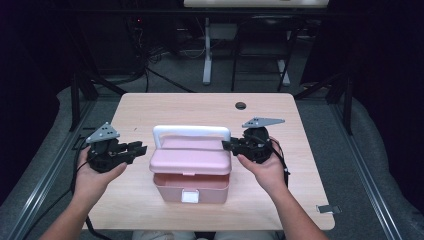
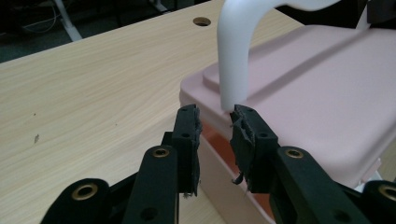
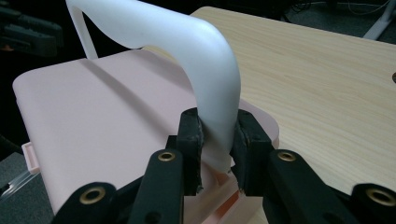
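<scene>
A pale pink plastic box (image 1: 190,175) with a white arched carry handle (image 1: 191,131) sits on the light wooden table (image 1: 150,107), in its middle and toward the near edge. Its pink lid (image 1: 191,155) is lifted a little at the front, so a darker gap shows between lid and base, and a small white latch (image 1: 190,196) sits on the near wall.

The right gripper (image 1: 231,145), held in the person's right hand (image 1: 265,170), reaches in from the right side of the box. In the right gripper view its two black jaws stand either side of the handle's right leg, and the pads (image 3: 192,135) press against it, so this gripper is clamped on the handle.

The left gripper (image 1: 137,148), carried by the left hand (image 1: 97,175), is just beside the left end of the box. In the left gripper view its jaws stand apart with nothing gripped between them; the tips sit close to the lid's edge, right below the handle's left leg, with a gap visible between the frayed pads (image 2: 243,135).

A small round hole (image 1: 241,105) lies in the table's far right part.
</scene>
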A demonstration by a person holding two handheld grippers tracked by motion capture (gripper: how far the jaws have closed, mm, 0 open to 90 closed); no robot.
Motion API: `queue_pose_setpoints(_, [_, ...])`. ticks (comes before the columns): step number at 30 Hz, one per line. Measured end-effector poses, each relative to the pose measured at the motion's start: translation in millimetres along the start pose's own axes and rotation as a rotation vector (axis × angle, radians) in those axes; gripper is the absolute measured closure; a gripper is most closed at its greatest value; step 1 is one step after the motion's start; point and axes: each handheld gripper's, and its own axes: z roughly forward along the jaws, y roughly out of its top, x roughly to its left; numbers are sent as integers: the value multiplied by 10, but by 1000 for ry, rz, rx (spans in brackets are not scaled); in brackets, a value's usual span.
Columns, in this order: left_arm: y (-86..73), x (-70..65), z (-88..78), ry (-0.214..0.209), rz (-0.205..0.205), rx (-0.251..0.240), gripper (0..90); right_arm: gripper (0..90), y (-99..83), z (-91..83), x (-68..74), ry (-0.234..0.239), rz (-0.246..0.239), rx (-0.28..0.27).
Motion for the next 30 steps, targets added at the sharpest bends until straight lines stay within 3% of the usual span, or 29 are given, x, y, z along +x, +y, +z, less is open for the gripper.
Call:
queue_pose_setpoints(11, [-203,7,-76,-15,-14,0,831,740,67,-25,-32,-6,16,-7])
queue_pose_setpoints(18, [-270,-76,33,-50,-7,18,889,739,98,-23,-43,-6,18,-4])
queue_pose_setpoints(30, [-263,-246,247,-114,15,41,897,739,102,-18,-50,-6,18,-3])
